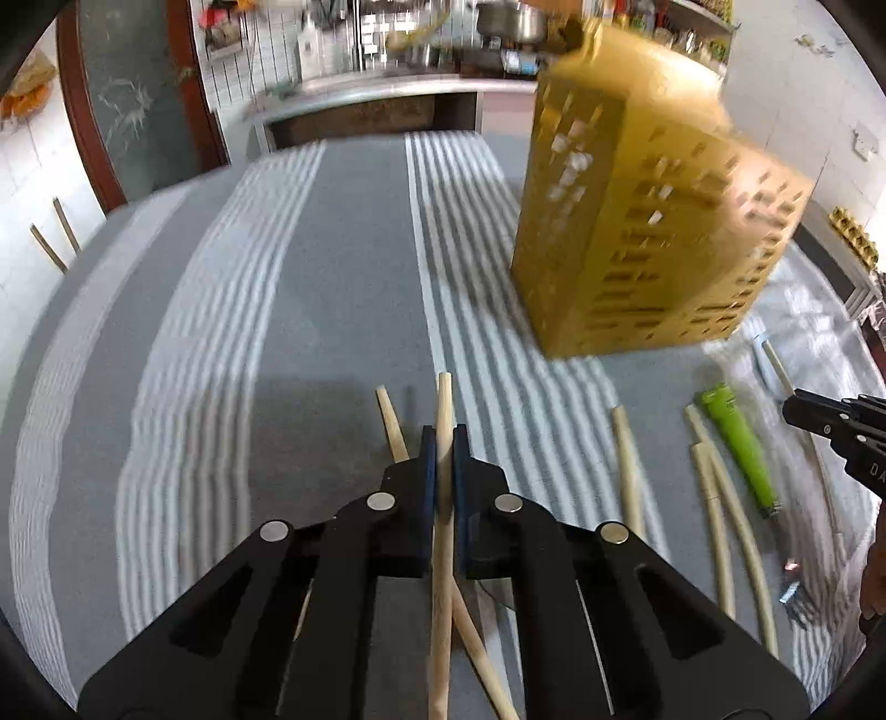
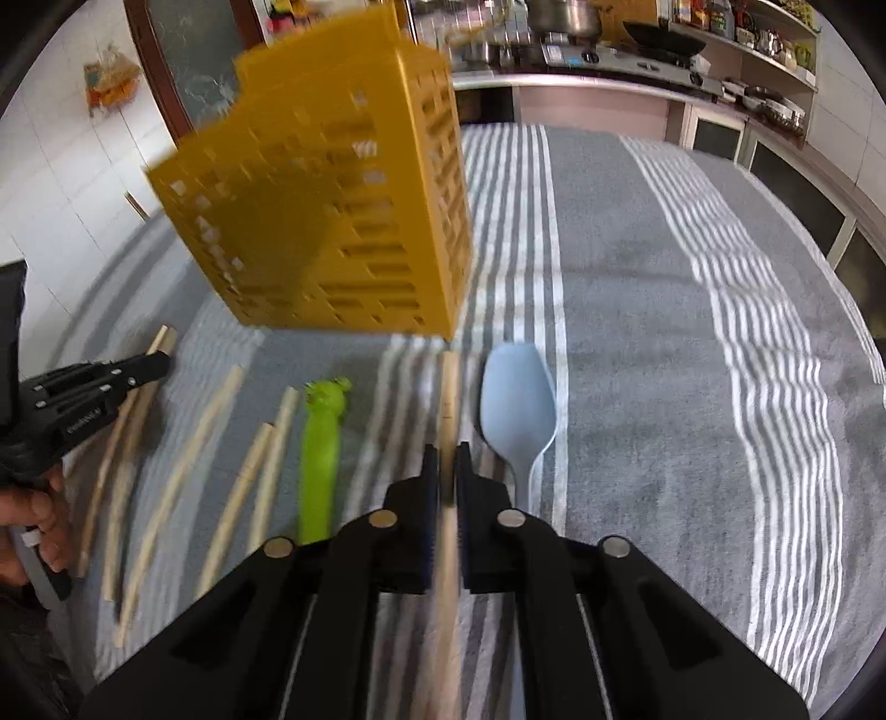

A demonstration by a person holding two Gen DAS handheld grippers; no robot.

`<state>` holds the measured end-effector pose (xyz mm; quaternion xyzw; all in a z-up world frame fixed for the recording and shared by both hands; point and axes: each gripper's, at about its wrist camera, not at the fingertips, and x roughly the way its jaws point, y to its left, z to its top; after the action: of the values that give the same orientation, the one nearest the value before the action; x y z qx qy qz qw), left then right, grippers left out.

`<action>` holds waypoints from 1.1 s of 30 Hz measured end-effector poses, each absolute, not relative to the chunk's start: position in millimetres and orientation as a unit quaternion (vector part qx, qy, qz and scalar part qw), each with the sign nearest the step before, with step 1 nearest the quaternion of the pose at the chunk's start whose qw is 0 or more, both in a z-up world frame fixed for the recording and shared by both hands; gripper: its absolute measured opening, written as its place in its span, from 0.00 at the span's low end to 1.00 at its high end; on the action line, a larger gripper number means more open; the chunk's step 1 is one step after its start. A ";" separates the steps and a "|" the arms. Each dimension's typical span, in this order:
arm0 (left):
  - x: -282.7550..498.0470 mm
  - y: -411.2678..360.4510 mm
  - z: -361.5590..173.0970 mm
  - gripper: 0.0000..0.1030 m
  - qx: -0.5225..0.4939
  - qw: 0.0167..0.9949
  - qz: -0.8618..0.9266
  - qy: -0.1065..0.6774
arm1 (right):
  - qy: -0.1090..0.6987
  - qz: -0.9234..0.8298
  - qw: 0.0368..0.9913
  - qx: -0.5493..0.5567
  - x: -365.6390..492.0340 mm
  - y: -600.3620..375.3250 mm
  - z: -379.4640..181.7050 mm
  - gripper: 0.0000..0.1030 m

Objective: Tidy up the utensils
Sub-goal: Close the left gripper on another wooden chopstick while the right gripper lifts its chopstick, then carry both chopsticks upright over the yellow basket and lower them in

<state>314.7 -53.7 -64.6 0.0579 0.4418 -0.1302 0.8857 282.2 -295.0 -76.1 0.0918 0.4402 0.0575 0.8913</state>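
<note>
My left gripper (image 1: pixel 441 443) is shut on a wooden chopstick (image 1: pixel 444 399) that runs between its pads; a second chopstick (image 1: pixel 391 423) crosses beneath it. My right gripper (image 2: pixel 447 462) is shut on another wooden chopstick (image 2: pixel 449 387). A yellow perforated utensil holder (image 1: pixel 642 221) (image 2: pixel 332 210) stands upright on the striped cloth beyond both grippers. Loose chopsticks (image 2: pixel 216 437) (image 1: pixel 628 465) and a green-handled utensil (image 2: pixel 322 443) (image 1: pixel 739 437) lie between the two grippers. A pale blue spoon (image 2: pixel 518 404) lies just right of my right gripper. The right gripper (image 1: pixel 789 407) shows at the left wrist view's right edge.
A grey and white striped cloth (image 1: pixel 277 304) (image 2: pixel 692 332) covers the table. A kitchen counter with pots (image 2: pixel 581 50) stands behind it. A hand (image 2: pixel 39 515) holds the left gripper (image 2: pixel 160 363) at the right wrist view's left edge. White tiled wall lies to the left.
</note>
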 end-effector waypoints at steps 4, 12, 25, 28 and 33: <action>297.7 -46.4 -38.2 0.04 0.038 0.899 -0.140 0.412 | 0.413 0.069 0.904 0.087 270.4 -290.5 -55.1 0.06; 266.6 -35.7 -3.1 0.04 0.022 0.915 -0.160 0.371 | 0.343 0.087 0.929 0.106 243.8 -292.3 -21.6 0.06; 235.2 -34.1 42.7 0.04 0.027 0.934 -0.161 0.317 | 0.261 0.076 0.958 0.088 210.0 -295.3 25.9 0.06; 231.5 -35.3 48.0 0.04 0.030 0.936 -0.162 0.310 | 0.242 0.076 0.964 0.084 203.8 -293.5 31.7 0.06; 228.7 -38.6 54.6 0.04 0.029 0.938 -0.165 0.302 | 0.232 0.077 0.966 0.084 203.5 -293.9 37.9 0.06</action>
<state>228.7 -38.6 54.6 0.0293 0.3023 -0.1654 0.9383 203.5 -293.9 37.9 0.0845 0.2322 0.0769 0.9659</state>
